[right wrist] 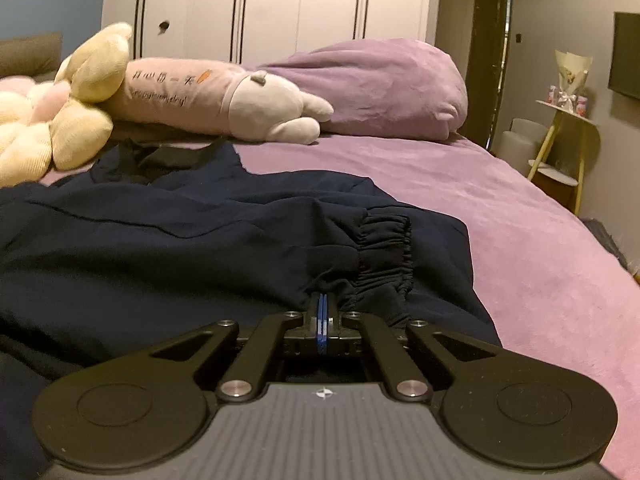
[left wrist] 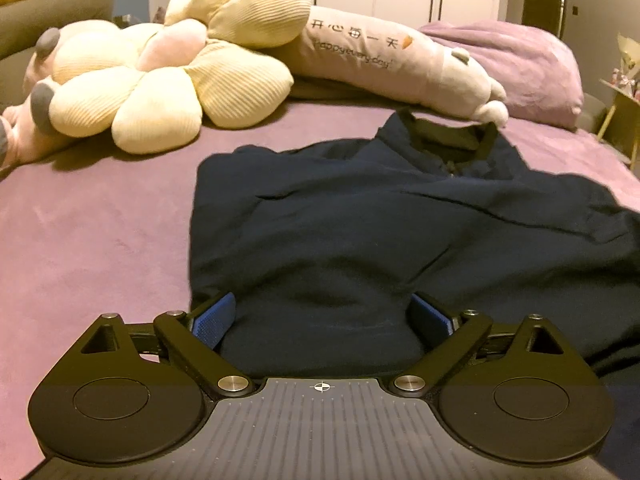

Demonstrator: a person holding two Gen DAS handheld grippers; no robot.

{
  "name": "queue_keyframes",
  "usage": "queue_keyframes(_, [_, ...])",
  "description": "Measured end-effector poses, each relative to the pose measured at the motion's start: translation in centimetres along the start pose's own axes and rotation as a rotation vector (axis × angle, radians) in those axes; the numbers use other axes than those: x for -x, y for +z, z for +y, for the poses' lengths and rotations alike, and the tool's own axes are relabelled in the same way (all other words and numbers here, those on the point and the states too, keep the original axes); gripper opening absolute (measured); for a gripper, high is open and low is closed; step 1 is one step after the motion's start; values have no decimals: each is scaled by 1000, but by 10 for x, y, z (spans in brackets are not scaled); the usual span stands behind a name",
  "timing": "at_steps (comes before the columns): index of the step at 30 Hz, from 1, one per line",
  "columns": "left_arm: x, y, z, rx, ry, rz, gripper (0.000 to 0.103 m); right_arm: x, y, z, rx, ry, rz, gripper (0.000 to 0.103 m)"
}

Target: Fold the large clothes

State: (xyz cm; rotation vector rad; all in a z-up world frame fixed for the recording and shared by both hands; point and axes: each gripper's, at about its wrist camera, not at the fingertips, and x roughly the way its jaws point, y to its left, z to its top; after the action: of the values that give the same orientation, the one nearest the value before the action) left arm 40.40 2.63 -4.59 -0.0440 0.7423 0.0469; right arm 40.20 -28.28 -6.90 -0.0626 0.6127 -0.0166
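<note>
We have a dark navy garment lying spread on the purple bed, its collar end toward the plush toys and the lilac pillow, its near end under both our tools. It looks to us like a jacket or sweatshirt: a soft, limp cloth with some body, which will drape and sag the instant we lift it, so it cannot be pushed into shape, only drawn and laid. It is not fragile, and its matte weave should not slide much between the blue pads, though the layers may slip over one another. Our left claw stands wide apart over the near part of the cloth, a mound of fabric lying between its pads without being pinched. Our right claw is closed tight, its pads pressed together right at a fold beside the gathered elastic cuff; whether it has caught any fabric we cannot tell from this view. We judge the firmest holds to be the seamed edges, such as hem, cuff and shoulder line, where the cloth is thicker. One hold on each side at matching points should keep the fold square, and lifting low should keep the loose sleeve from trailing.
</note>
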Motion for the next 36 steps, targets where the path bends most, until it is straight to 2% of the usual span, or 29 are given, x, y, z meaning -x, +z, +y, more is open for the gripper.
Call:
queue_keyframes(2, [14, 8, 8, 26, -10, -34, 95, 10, 7, 1, -10, 2, 18, 0])
queue_keyframes(4, [22, 19, 13, 58, -3, -91, 95, 26, 16, -1, -71, 24, -31, 2])
queue_keyframes(6, [18, 31, 11, 60, 6, -111, 96, 31, 27, 1, -122, 36, -68, 3])
queue_keyframes(9, [-9, 40, 2, 32, 27, -83, 97, 13, 41, 14, -118, 49, -51, 3])
queue_keyframes(11, [-30, 36, -1, 3, 79, -65, 97, -9, 43, 22, -81, 23, -23, 3])
queue_keyframes(14, [-58, 19, 4, -32, 112, -74, 103, -39, 28, 15, -24, -8, 4, 1])
queue_keyframes(15, [-60, 15, 8, -14, 105, -88, 103, -44, 21, 10, 1, 0, -10, 0])
queue_keyframes(18, [-63, 9, 23, 62, 80, -101, 103, -46, 18, 0, -31, 33, -23, 0])
queue_keyframes(26, [-59, 7, 37, 112, 58, -78, 103, -38, 13, -5, -67, 60, -57, 0])
queue_keyframes(33, [-59, 1, 51, 210, 39, -32, 103, -37, 12, 5, -19, 23, -68, 0])
queue_keyframes(36, [-58, 0, 52, 214, 44, -23, 103, -37, 11, 10, 7, 2, -68, 0])
